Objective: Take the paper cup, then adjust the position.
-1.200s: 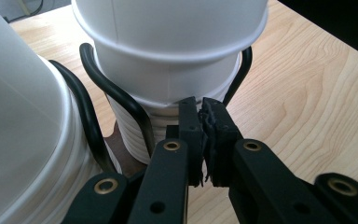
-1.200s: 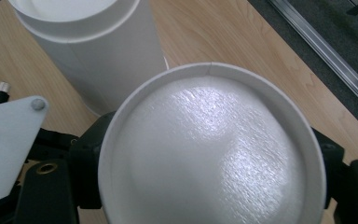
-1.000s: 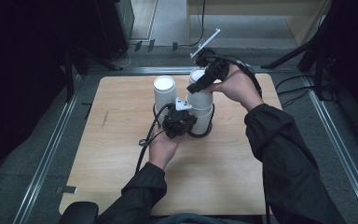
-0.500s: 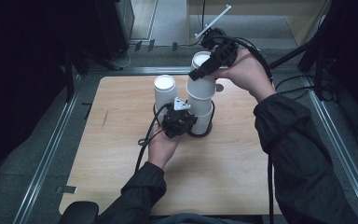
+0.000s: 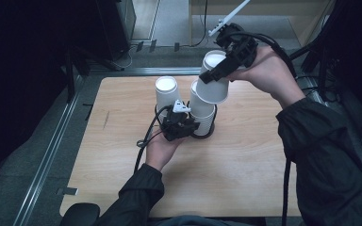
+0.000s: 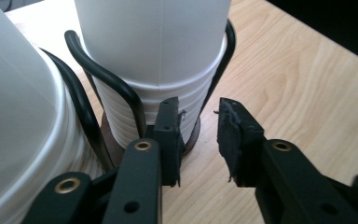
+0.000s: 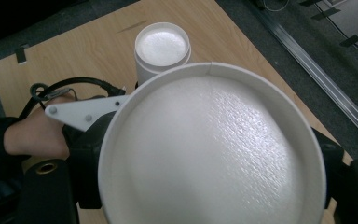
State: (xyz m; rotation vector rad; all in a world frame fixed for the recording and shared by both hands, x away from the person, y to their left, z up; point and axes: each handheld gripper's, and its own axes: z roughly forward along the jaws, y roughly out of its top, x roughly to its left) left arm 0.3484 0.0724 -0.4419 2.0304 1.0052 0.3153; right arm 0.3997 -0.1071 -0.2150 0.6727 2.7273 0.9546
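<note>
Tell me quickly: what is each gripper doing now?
Left gripper: open, by the cup stack.
Right gripper: shut on a cup, lifted.

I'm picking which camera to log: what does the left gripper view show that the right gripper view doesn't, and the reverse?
Left gripper view alone: the black wire holder around the ribbed cup stack, with its own jaws apart, gripping nothing.
Right gripper view alone: the lifted cup's base between its jaws, the left hand, and the floor rail.
Both: white cups over the wooden table.
</note>
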